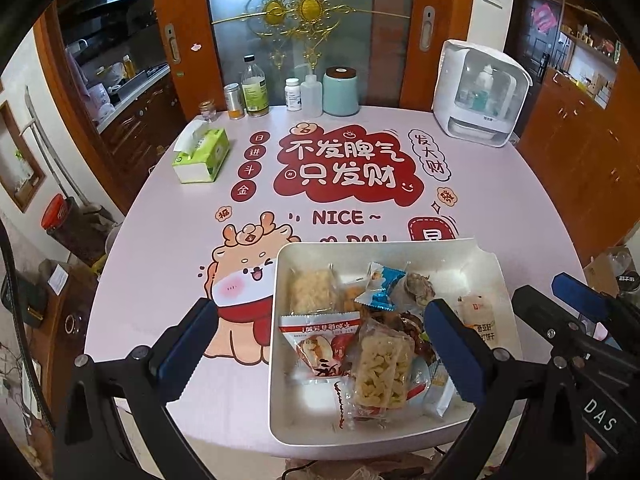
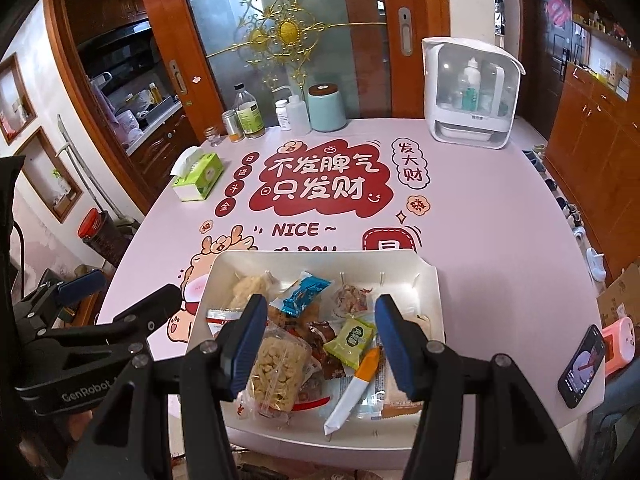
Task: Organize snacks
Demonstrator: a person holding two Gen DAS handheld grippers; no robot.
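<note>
Both claws hang empty with jaws spread wide: the right claw (image 2: 320, 332) above the middle of the white tray (image 2: 224, 276), the left claw (image 1: 320, 340) straddling the tray's left wall. Wrapped snacks lie heaped inside the tray at the near edge of the pink surface (image 2: 480, 220); among them are a puffed-rice bar (image 2: 276, 372), a green packet (image 2: 352, 340) and an orange-tipped sachet (image 2: 356, 388). Judged step: selecting a snack. A descent onto one exposed wrapper would probably follow, closing without catching neighbouring packets.
</note>
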